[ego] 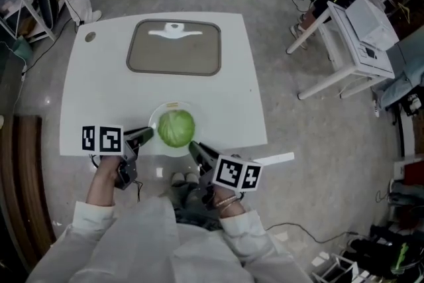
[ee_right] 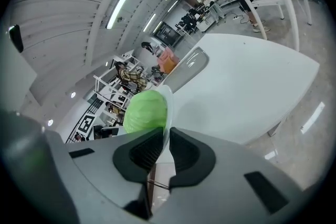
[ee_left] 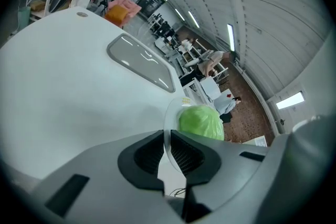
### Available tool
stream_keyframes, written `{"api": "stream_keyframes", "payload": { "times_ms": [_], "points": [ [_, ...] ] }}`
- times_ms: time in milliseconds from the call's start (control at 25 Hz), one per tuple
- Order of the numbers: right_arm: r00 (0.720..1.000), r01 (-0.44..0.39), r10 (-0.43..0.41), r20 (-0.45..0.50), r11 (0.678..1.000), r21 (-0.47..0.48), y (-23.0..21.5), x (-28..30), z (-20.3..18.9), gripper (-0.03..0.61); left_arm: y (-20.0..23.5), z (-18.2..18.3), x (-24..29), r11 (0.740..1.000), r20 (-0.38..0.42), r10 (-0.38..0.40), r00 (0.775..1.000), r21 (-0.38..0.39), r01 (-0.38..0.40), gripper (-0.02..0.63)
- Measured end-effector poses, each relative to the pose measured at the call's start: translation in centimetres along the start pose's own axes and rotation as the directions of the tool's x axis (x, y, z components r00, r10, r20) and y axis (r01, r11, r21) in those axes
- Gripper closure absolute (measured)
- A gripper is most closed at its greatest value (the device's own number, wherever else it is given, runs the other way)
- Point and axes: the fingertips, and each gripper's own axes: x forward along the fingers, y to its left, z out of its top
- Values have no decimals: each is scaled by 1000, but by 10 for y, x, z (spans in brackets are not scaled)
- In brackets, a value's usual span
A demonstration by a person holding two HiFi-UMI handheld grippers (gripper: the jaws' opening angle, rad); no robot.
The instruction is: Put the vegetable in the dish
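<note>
Clamped on the rim of the dish (ee_left: 169, 113) with left gripper (ee_left: 167, 136): pads nearly together, only the thin white rim between them. Same grip on the opposite side with right gripper (ee_right: 167, 135). Sitting in the dish between both grippers: green cabbage (ego: 176, 128), so the placing step looks done. Dish at near edge of white table (ego: 99, 89), well apart from grey tray (ego: 152, 56) further back. Can't tell whether resting or lifted. Probably left: settle the loaded dish, release both sides.
</note>
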Motion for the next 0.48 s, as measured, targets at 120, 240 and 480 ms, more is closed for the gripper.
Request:
{"api": "stream_keyframes", "payload": {
  "times_ms": [120,240,480],
  "points": [
    [1000,-6,6,5,1000,9,5,8,0,531,4,6,-6,1000,9,0,1000,1,0,571],
    [1000,-7,7,9,1000,11,10,15,4,531,8,15,-10,1000,15,4,1000,5,-4,571],
    [1000,-8,8,1,1000,17,10,30,17,531,14,35,-6,1000,29,-2,1000,-7,2,571]
  ]
}}
